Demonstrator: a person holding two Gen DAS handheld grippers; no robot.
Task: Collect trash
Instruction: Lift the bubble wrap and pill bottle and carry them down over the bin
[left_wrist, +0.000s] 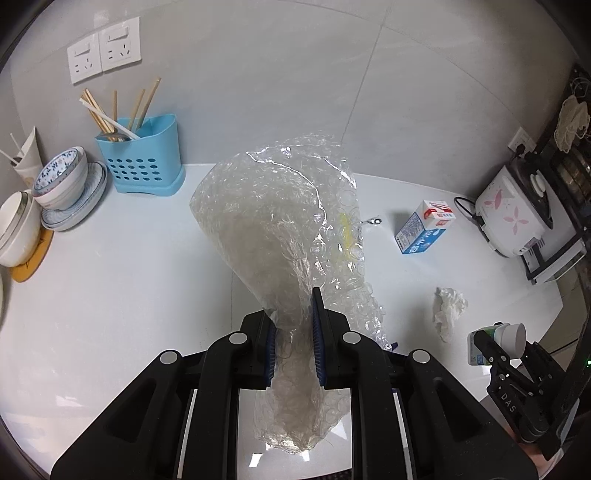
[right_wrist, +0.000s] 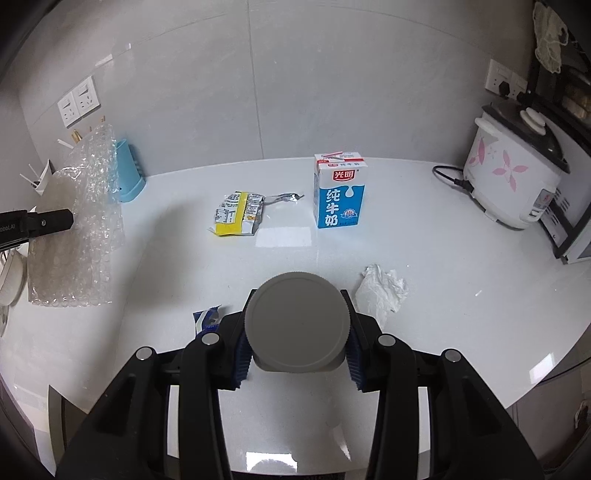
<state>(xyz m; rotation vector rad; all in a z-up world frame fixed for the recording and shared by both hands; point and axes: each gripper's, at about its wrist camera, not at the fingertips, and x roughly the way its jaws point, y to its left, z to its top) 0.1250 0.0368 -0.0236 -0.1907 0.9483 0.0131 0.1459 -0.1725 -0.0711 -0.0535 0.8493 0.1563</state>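
Pinching bubble wrap (left_wrist: 280, 229) in the left claw (left_wrist: 293, 347), the right claw (right_wrist: 297, 354) grips a grey-capped bottle (right_wrist: 298, 325).

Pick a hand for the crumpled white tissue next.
Neither is free: left gripper clamps the clear bubble wrap, right gripper the grey-capped bottle. Once emptied, right, since the crumpled white tissue lies beside it.

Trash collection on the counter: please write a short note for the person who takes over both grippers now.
Left gripper: shut on bubble wrap, lifted off the counter.
Right gripper: shut on a grey-capped bottle.
Done: these two pieces are picked up, not yet binned; no bin is in view.
Left on the counter: milk carton, yellow wrapper, foil scrap, crumpled tissue, blue wrapper scrap.
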